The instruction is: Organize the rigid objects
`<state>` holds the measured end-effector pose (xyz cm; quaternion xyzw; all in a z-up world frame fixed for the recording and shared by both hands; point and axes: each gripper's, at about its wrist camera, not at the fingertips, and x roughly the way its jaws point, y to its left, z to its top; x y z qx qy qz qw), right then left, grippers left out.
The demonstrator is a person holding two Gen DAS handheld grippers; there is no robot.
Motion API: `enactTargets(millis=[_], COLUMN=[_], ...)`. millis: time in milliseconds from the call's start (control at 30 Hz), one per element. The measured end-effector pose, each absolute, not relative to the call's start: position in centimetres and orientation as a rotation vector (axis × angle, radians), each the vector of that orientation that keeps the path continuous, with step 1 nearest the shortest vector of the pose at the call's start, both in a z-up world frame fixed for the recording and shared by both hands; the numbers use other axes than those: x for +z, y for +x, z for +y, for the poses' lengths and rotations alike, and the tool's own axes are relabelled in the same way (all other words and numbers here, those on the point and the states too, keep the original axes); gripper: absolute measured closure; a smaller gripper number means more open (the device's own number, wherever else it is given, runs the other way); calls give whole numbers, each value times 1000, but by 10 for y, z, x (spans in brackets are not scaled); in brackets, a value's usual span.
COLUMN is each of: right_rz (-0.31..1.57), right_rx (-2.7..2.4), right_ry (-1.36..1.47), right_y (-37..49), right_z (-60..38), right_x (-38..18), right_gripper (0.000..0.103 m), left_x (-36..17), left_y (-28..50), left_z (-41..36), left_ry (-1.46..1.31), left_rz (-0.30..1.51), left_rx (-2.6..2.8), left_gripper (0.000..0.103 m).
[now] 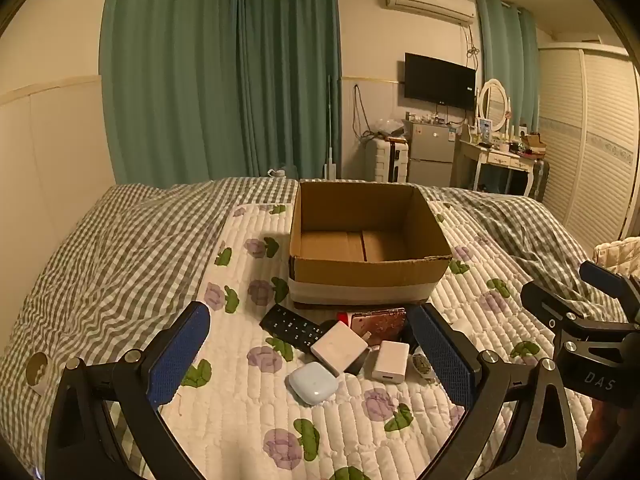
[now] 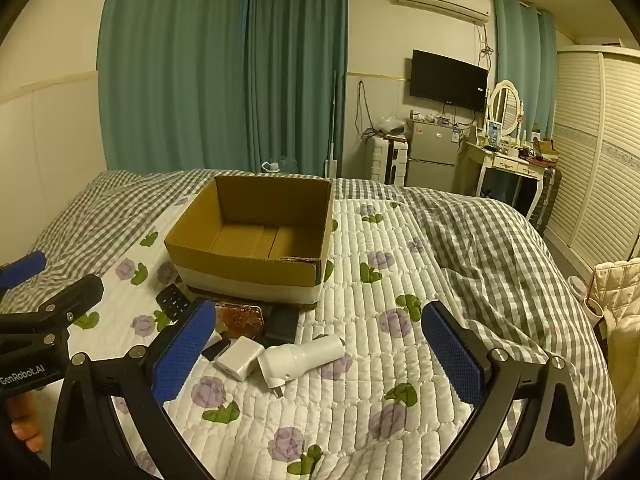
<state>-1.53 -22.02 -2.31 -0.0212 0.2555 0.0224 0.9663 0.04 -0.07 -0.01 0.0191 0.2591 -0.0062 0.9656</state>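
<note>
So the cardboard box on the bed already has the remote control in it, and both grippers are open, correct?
Not quite: the cardboard box is empty. The left wrist view shows the remote control lying on the quilt in front of it. Both grippers, left and right, are open.

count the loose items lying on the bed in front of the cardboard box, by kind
Black remote control: 1
White square charger blocks: 2
White cylindrical plug adapter: 1
Pale blue earbud case: 1
Rose-gold patterned flat case: 1
Black flat slab: 1
Total: 7 clearly seen; a few small items are partly hidden.
The brown cardboard box holds none.
</note>
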Motion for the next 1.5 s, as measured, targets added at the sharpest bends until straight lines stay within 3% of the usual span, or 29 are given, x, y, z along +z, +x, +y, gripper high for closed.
enactTargets(millis=[1500], right_rz=[538], right_rx=[50], right_ry=[-53], right_y=[-14], right_z=[-216], right_x=[-33], right_gripper=[0], left_x=[-5], left_y=[0], left_z=[5], left_ry=[36], left_rz=[512], left_rx=[3], left_gripper=[0])
